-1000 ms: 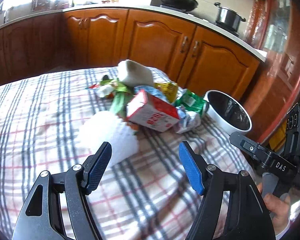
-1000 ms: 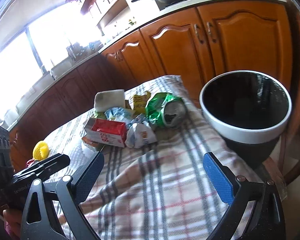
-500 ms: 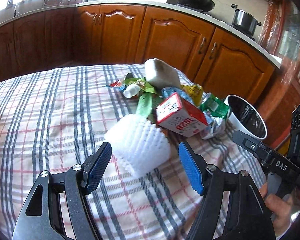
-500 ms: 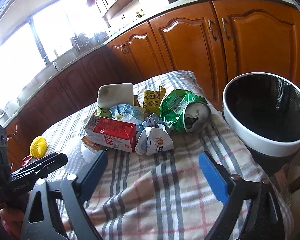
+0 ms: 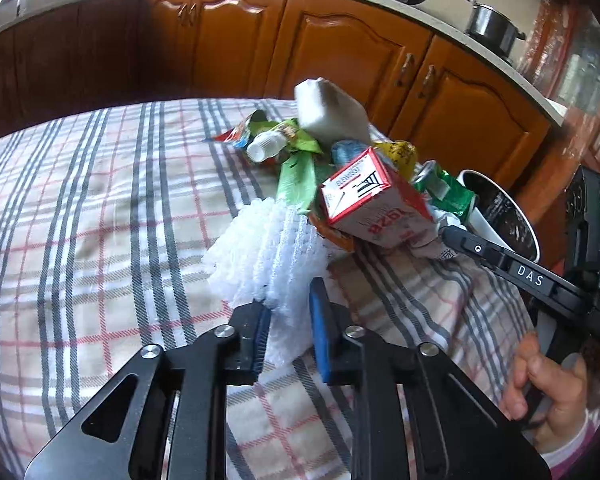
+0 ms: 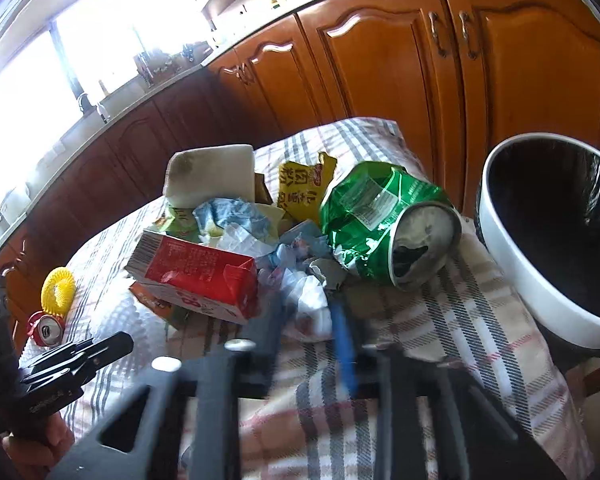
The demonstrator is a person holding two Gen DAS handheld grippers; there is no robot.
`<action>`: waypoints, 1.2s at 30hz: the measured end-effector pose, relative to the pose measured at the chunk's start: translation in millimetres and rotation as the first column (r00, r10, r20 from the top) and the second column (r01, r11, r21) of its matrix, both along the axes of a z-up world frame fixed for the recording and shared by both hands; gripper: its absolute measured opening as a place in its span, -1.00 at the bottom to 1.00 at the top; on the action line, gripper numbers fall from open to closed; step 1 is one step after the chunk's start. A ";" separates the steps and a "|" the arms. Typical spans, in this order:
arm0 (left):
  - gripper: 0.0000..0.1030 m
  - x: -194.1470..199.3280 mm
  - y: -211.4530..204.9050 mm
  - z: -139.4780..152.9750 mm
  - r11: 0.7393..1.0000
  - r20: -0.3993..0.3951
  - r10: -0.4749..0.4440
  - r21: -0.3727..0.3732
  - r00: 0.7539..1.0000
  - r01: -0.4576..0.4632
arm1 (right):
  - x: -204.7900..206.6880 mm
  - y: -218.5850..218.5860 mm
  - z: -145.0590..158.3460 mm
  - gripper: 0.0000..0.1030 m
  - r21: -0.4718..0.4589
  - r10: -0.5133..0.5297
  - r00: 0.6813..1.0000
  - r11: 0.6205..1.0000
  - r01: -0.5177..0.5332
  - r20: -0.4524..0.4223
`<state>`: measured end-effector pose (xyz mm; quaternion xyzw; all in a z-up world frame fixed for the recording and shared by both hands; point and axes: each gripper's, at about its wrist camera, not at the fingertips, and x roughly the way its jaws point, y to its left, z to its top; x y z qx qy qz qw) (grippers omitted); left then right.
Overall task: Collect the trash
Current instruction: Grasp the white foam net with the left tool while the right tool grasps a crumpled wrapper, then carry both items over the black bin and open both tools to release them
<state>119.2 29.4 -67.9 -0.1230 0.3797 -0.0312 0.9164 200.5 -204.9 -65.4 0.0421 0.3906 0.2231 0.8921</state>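
Two wrist views over a plaid tablecloth (image 5: 100, 208). Left view: left gripper (image 5: 288, 320) jaws closing on white foam netting (image 5: 268, 248), pads touching it, just before the trash pile with its red carton (image 5: 374, 204). Right view: right gripper (image 6: 308, 320), blurred, jaws closing around crumpled white paper (image 6: 306, 304); crushed green can (image 6: 384, 220) behind, beside white bin (image 6: 512, 264) at the table's edge.

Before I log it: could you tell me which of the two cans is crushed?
The green can, dented beside the bin; the red can looks intact.
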 end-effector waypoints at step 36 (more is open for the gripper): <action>-0.72 7.8 -132.4 52.4 0.945 0.100 -0.322 -0.026 0.941 0.326 | -83.2 -120.6 55.1 -0.86 0.150 -0.132 0.985 0.982 0.115 0.113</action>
